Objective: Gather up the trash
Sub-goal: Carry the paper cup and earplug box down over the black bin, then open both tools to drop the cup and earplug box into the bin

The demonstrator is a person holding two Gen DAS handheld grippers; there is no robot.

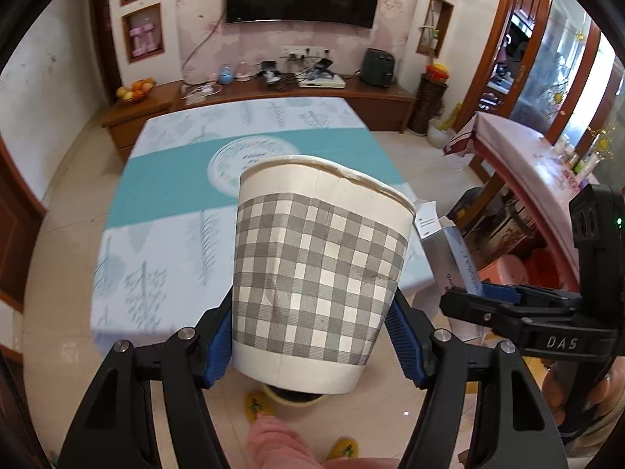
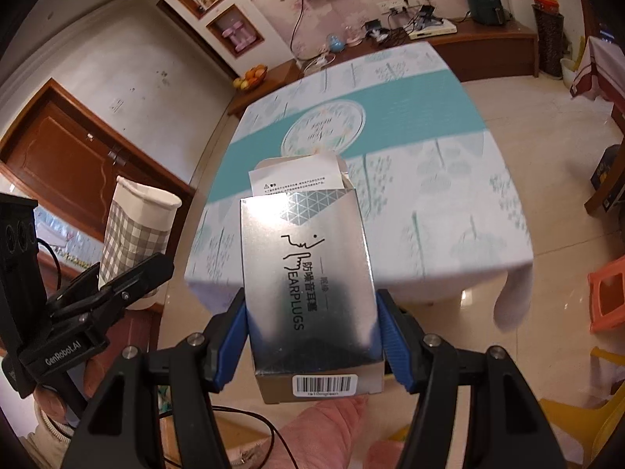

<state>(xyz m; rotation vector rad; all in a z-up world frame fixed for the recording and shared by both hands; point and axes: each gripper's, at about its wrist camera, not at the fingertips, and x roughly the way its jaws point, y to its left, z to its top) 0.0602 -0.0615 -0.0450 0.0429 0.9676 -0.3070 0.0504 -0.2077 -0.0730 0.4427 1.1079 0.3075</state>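
Observation:
My left gripper (image 1: pixel 312 336) is shut on a paper cup (image 1: pixel 320 265) with a grey check pattern, held upright in the air in front of the table; the cup's wall is dented. My right gripper (image 2: pixel 312 336) is shut on a silver earplugs box (image 2: pixel 308 285) with its top flap open and a white leaflet sticking out. In the left wrist view the right gripper (image 1: pixel 480 305) and the box (image 1: pixel 449 250) show at the right. In the right wrist view the left gripper (image 2: pixel 113 285) and the cup (image 2: pixel 133 234) show at the left.
A table (image 1: pixel 175 203) with a teal and white floral cloth stands ahead, also in the right wrist view (image 2: pixel 429 179). A wooden TV cabinet (image 1: pixel 273 93) runs along the far wall. Another table (image 1: pixel 527 164) stands at the right. An orange stool (image 2: pixel 605 297) is at the right.

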